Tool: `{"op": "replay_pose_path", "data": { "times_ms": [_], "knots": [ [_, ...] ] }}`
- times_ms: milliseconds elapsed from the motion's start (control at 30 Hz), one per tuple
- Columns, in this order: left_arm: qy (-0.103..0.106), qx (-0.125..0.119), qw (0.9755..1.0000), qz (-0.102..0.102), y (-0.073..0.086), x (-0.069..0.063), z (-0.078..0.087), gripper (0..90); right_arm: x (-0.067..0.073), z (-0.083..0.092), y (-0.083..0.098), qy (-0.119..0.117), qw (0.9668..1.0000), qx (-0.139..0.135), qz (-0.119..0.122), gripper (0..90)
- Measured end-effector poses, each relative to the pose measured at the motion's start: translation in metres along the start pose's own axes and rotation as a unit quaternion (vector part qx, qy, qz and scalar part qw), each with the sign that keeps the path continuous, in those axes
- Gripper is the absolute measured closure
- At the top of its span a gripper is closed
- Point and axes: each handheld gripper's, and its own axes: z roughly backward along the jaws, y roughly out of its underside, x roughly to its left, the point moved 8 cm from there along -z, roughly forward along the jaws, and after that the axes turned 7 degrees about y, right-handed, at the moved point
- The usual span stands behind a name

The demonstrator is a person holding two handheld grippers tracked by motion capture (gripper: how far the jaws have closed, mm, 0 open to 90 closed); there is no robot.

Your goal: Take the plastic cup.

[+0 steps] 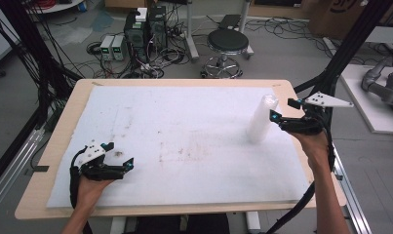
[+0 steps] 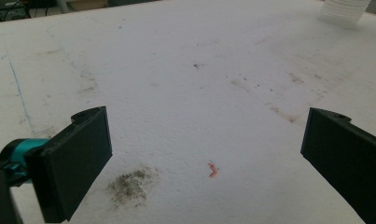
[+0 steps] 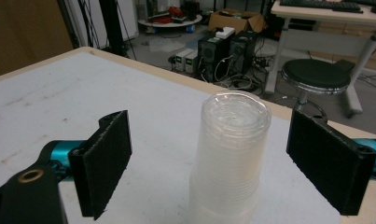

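Jaws apart, flanking cup stack [image 3: 230, 154].

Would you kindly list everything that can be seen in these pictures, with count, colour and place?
Stack of plastic cups: one stack, clear, upside down, far right of the sheet, between the open jaws of the right hand-held gripper, untouched.
Foam sheet: one, white, stained, covering the table.
Table: one, light wood, its edge showing around the sheet.
Dirt patch: one, dark grey, on the sheet near the left hand-held gripper.
Scrap: one, orange-red, tiny, on the sheet between the left jaws.
Stool: one, black seat, floor beyond the table.
Computer towers: two, dark, floor beyond the table, amid cables.
Left hand-held gripper: one, black, near left, open.
Right hand-held gripper: one, black, far right, open.
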Motion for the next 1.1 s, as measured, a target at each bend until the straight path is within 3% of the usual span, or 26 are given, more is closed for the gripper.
{"op": "replay_pose_path", "data": {
  "times_ms": [267,567,1100],
  "knots": [
    [0.0,0.001,1.0,-0.001,0.0,0.0,0.0,1.7,-0.009,-0.016,-0.006,0.02,0.9995,0.023,-0.007,13.8],
    [0.0,0.002,1.0,-0.001,0.0,0.0,0.0,1.7,-0.01,-0.032,-0.008,0.019,0.9984,0.054,-0.007,13.8],
    [0.0,0.006,1.0,0.002,0.001,0.0,-0.001,1.7,-0.011,-0.064,0.005,0.026,0.9936,0.109,-0.015,13.9]
  ]
}}
